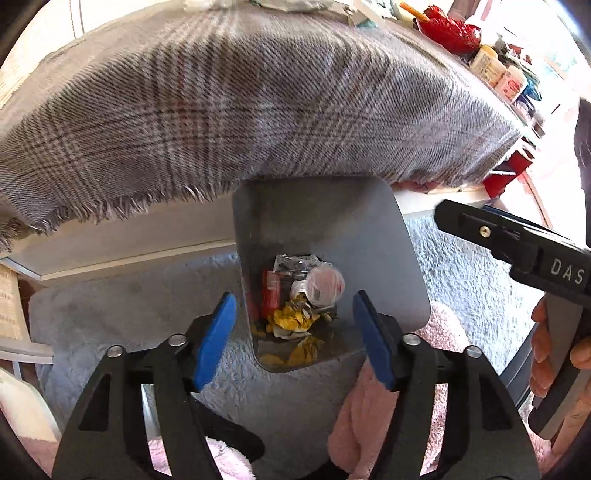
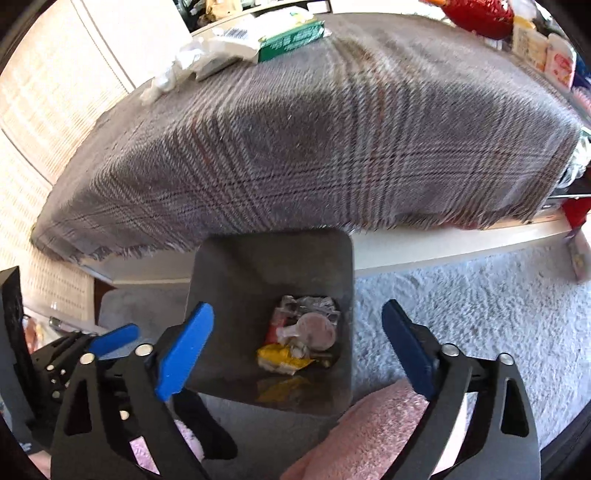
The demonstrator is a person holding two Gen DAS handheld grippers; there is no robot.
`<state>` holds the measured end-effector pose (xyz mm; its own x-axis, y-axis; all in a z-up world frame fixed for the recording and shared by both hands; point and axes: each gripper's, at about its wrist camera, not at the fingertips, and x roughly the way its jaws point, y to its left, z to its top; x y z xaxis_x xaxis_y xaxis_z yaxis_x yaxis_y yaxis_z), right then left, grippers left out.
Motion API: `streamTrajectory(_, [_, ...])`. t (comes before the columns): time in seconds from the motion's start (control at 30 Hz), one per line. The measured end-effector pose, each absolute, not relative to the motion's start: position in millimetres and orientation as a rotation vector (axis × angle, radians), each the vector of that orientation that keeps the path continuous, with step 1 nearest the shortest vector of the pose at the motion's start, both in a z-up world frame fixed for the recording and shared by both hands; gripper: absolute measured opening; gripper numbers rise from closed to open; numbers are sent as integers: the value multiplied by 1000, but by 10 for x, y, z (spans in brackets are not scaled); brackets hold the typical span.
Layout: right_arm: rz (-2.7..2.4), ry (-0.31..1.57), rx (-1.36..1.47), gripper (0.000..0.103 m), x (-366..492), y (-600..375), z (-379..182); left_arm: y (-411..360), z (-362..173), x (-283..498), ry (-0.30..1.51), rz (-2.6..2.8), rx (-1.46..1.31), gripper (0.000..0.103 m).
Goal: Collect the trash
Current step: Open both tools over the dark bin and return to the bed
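Note:
A grey metal bin (image 1: pixel 325 214) stands on the carpet just under the table's edge. Inside it lies trash: a yellow wrapper (image 1: pixel 291 319), a red packet (image 1: pixel 269 291), a round clear lid (image 1: pixel 327 284) and silver foil. My left gripper (image 1: pixel 293 299) hangs open over the bin's mouth with nothing between its blue pads. My right gripper (image 2: pixel 297 306) hangs open over the same bin (image 2: pixel 266 258), also empty. The right wrist view shows the yellow wrapper (image 2: pixel 282 356) and the lid (image 2: pixel 319 328) too. On the cloth's far corner lie crumpled white paper (image 2: pixel 173 74) and a green box (image 2: pixel 291 37).
A grey plaid cloth (image 1: pixel 258 103) covers the table and hangs over its front edge. Bottles and a red bowl (image 1: pixel 450 31) crowd the table's right end. Pale shaggy carpet (image 2: pixel 461 302) surrounds the bin. Pink fleece (image 2: pixel 369 424) lies below the grippers. A hand (image 1: pixel 543 354) holds the right tool.

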<state>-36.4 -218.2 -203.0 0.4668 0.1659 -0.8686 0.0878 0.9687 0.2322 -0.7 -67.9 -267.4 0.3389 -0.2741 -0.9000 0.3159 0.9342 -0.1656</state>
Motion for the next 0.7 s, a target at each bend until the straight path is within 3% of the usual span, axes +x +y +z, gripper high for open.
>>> streamTrajectory(0.2, [22,1047,266,95,-353,-2306,-1840,-546,-2402,45,1098,-361,26,75])
streamTrajectory(0.7, [-28,883,264,95,159,-2589,-1147,-301,-1733,674,947,-250,17,76])
